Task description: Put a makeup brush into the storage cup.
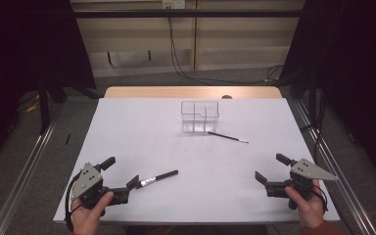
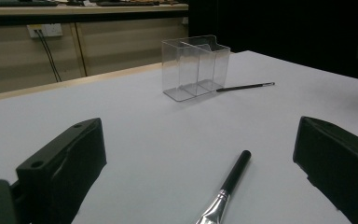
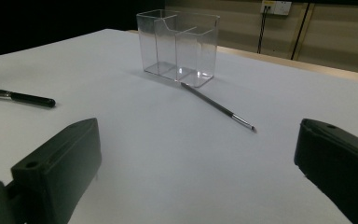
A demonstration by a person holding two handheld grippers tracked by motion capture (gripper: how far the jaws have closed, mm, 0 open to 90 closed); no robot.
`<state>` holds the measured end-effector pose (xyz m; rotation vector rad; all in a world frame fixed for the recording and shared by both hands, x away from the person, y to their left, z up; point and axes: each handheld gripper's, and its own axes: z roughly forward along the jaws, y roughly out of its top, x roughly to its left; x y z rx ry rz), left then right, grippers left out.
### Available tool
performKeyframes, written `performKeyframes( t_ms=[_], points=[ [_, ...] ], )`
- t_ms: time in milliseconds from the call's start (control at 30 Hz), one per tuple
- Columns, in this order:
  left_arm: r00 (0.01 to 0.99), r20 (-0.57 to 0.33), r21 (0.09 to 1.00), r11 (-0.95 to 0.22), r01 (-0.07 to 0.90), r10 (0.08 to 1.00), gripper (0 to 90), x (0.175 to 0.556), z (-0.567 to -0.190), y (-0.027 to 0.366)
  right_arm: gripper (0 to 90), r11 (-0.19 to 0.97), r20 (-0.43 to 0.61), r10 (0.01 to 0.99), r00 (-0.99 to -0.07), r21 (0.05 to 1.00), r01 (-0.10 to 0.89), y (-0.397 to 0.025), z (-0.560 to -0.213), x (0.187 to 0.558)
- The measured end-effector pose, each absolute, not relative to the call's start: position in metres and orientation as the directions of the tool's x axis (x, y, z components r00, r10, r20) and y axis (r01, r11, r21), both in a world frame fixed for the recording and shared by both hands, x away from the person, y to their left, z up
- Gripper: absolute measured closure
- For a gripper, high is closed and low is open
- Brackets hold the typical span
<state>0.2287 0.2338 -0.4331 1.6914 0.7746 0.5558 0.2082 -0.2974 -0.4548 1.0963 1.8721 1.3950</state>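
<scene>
Left gripper view, thick brush (image 2: 228, 186) between spread left claw (image 2: 200, 163), ferrule close-up

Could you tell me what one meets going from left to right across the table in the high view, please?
Left gripper → thick black-handled brush → clear divided organizer → thin brush → right gripper.

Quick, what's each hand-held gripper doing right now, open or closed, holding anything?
Left hand-held gripper: open, holding nothing; the thick brush lies between its jaws.
Right hand-held gripper: open, holding nothing.
</scene>
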Motion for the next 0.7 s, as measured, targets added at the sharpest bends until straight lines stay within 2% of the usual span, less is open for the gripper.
performKeyframes(
  t_ms=[700],
  points=[
    [0.720,-0.015,0.961,-0.190,0.203,0.694,1.6,0.230,-0.431,0.218,0.3,0.136,0.038,0.844,-0.535,0.950,0.283,-0.291,-0.454,0.209]
  ],
)
